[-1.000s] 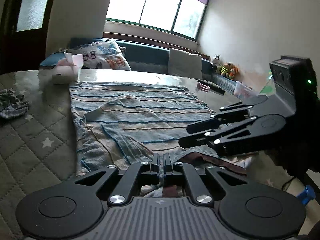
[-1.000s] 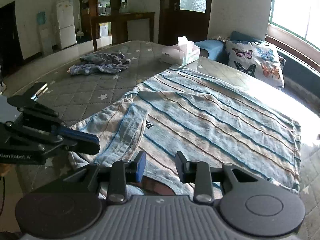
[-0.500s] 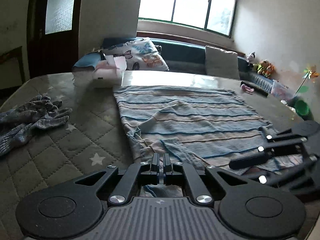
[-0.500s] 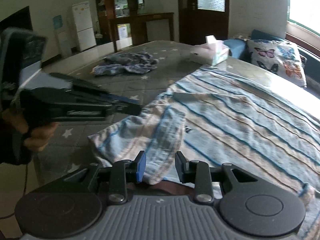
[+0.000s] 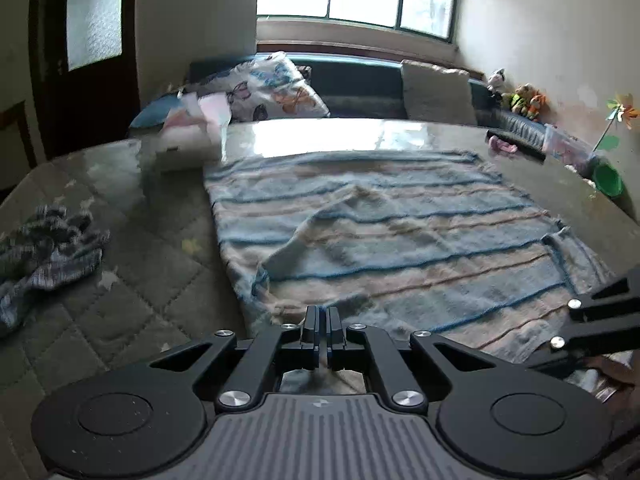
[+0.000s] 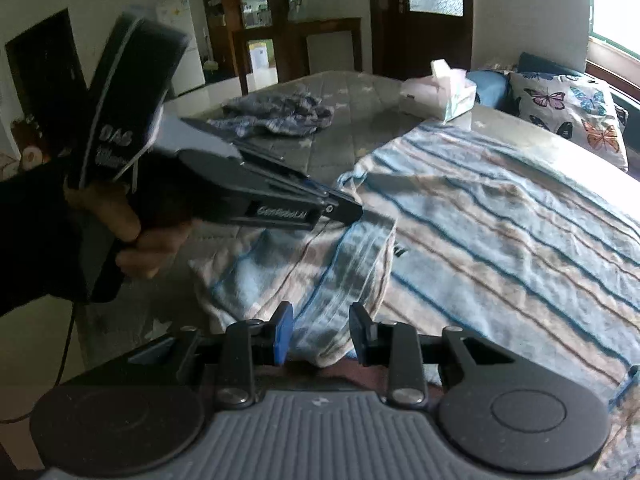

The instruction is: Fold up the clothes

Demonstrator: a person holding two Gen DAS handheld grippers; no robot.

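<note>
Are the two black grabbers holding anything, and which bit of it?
The left gripper is shut on the blue-and-beige striped fabric garment, pinching the folded-over flap at its near edge. The right gripper stands open around that same edge, not clamping it.

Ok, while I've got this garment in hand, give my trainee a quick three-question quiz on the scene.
1. True or false: the tissue box stands off the striped garment, not on it.
2. Which claw has its jaws apart: A left, B right?
3. Fill in: the crumpled cloth lies on a quilt patterned with ___.

Key: 1 true. 2 B: the right claw is open over a fold; the left claw is shut on the garment's edge. 3 stars.
</note>
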